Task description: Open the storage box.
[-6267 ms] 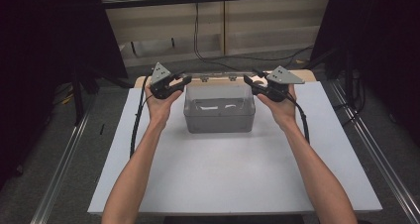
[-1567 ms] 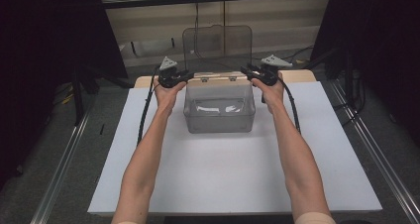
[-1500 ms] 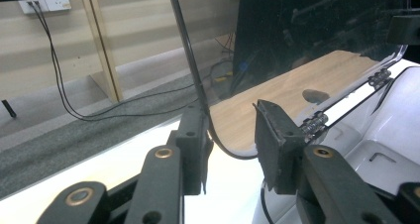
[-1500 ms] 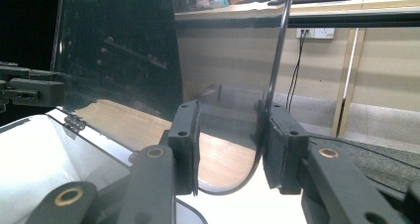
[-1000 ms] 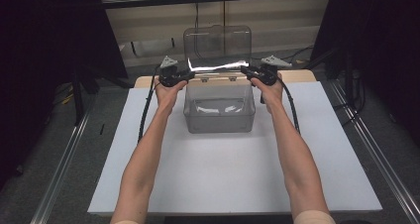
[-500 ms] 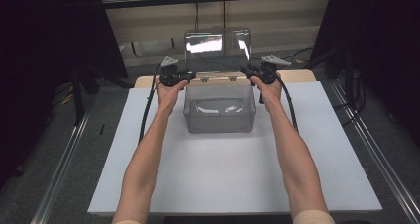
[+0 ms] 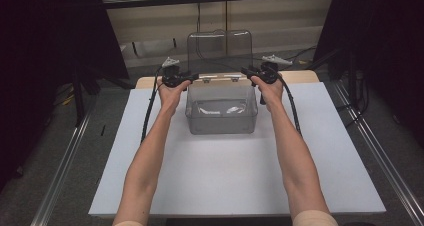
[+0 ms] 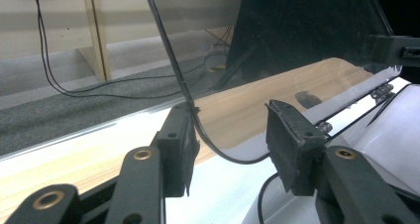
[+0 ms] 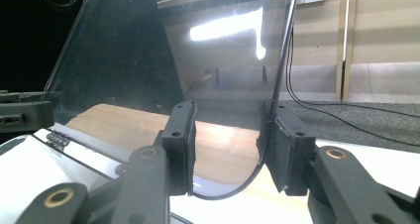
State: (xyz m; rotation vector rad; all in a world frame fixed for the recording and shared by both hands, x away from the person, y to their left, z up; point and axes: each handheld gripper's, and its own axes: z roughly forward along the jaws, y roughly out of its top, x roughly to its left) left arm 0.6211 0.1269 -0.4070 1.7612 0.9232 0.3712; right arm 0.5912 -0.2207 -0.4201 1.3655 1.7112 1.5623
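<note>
A clear plastic box point(image 7: 221, 117) stands on the white table top, its hinged clear lid point(image 7: 219, 51) raised upright at the back. My left gripper point(image 7: 182, 77) is at the lid's lower left corner and my right gripper point(image 7: 252, 73) at its lower right corner. In the left gripper view the left gripper point(image 8: 233, 135) is open, with the lid's point(image 8: 277, 45) rounded edge between the jaws, against the left pad. In the right gripper view the right gripper point(image 9: 230, 140) is open too, and the lid's point(image 9: 198, 50) edge runs beside its right pad.
The white table top point(image 7: 235, 176) spreads toward the near edge, with a wooden strip point(image 7: 300, 76) behind the box. Pale crumpled things point(image 7: 220, 109) lie in the box's bottom. Dark curtains and cables stand beyond the table.
The lid, shut 6.3 s ago, has swung up. Over the last second it tipped further back to upright, and both grippers stayed at its lower corners.
</note>
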